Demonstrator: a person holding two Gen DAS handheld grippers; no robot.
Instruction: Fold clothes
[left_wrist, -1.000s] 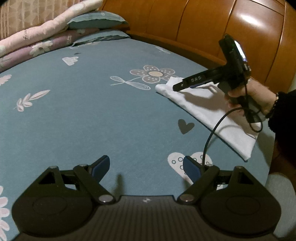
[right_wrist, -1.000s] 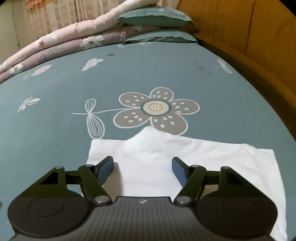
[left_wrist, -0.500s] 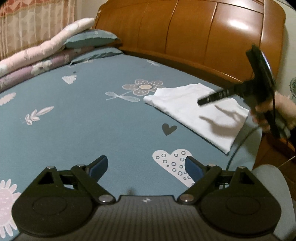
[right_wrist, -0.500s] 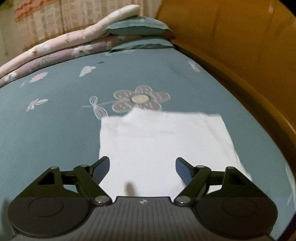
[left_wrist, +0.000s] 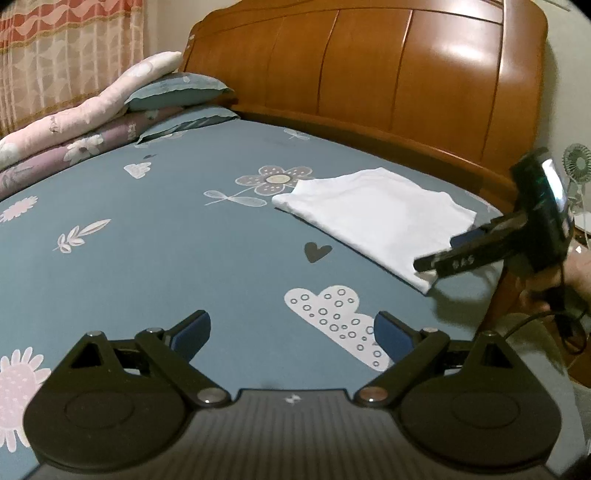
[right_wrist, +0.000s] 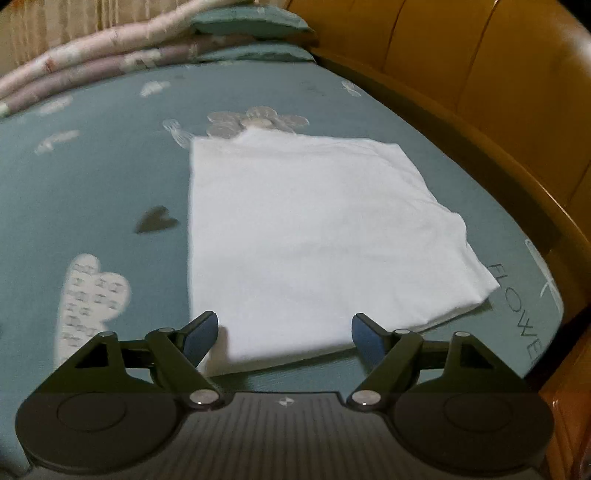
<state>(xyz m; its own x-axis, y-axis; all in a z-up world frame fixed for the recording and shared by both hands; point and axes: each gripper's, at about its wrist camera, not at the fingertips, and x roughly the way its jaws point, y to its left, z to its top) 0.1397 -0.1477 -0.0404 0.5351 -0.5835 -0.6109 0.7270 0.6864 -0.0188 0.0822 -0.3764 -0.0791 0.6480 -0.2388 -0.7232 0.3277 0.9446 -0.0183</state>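
A white garment (left_wrist: 373, 214) lies folded into a flat rectangle on the blue patterned bed sheet (left_wrist: 166, 240), near the headboard. My left gripper (left_wrist: 291, 325) hangs open over the bare sheet by a cloud print, well short of the garment, with nothing between its fingers. In the right wrist view the folded garment (right_wrist: 306, 229) fills the middle. My right gripper (right_wrist: 284, 323) stands open just above its near edge, with the pads apart from the cloth. In the left wrist view the right gripper (left_wrist: 439, 254) hovers over the garment's near corner, held by a hand (left_wrist: 576, 273).
A wooden headboard (left_wrist: 369, 74) runs behind the garment. Pillows (left_wrist: 177, 92) and rolled quilts (left_wrist: 74, 122) are stacked at the far left of the bed. A small fan (left_wrist: 576, 162) stands beyond the bed's right edge. A cable hangs from the right gripper.
Both grippers have drawn back from the garment, the right one farther, from over its middle to its near edge. Both pairs of jaws stand a little wider. The garment lies still.
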